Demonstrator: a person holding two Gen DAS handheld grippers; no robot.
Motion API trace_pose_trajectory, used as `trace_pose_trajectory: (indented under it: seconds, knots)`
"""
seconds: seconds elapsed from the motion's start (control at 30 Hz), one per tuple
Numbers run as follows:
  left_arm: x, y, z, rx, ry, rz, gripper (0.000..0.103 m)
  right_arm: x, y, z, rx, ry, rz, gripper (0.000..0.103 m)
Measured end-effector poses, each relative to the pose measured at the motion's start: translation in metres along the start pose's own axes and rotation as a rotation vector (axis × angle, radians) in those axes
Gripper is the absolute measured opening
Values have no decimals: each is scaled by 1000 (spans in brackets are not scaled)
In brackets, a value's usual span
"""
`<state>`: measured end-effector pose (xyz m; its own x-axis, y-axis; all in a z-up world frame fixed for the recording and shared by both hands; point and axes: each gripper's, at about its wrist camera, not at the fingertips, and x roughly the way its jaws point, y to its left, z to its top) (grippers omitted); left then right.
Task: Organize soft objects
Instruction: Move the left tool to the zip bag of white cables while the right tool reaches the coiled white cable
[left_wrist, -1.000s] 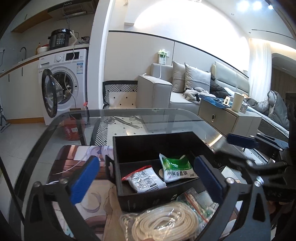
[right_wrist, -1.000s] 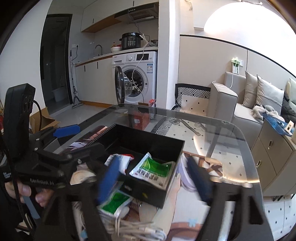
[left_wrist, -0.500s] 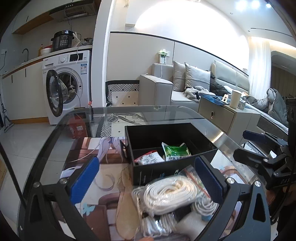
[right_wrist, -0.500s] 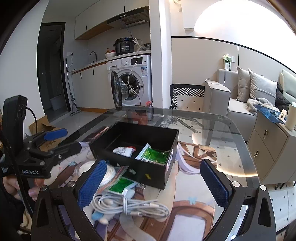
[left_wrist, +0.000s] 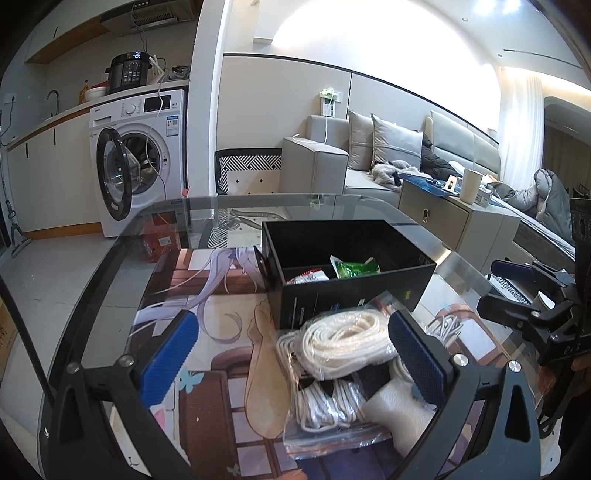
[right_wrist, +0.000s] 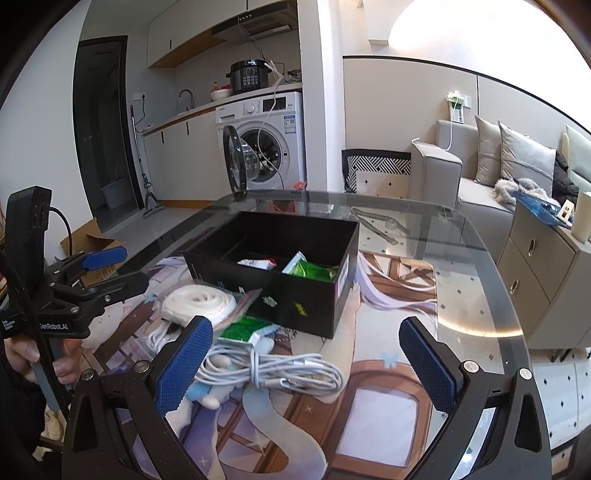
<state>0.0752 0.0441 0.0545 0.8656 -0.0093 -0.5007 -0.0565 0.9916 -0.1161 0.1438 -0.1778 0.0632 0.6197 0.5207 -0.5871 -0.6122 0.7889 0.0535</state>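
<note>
Black box (right_wrist: 295, 295) holds two packets; both hand-held grippers (left_wrist: 295, 350) (right_wrist: 306, 362) gape wide, holding nothing.

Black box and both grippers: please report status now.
Left gripper open, right gripper open, both empty. Black box holds two packets. White rope bundle and white cable lie outside, before it.

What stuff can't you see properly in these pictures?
- Black box, left wrist view: its near wall hides most of the green packet.
- Small plush toy, right wrist view: the right claw finger covers much of it.
- Packet print: too small to read in both views.
</note>
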Motion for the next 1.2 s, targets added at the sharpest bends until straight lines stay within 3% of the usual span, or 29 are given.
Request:
trace_pose_trajectory:
  seconds: [0.57, 1.2]
  knots:
    - [12, 8, -18, 22, 86, 13, 103, 9, -8, -3, 75, 35, 12, 103]
    - [25, 16, -30, 17, 176, 8, 103, 45, -14, -19, 120, 167, 41, 103]
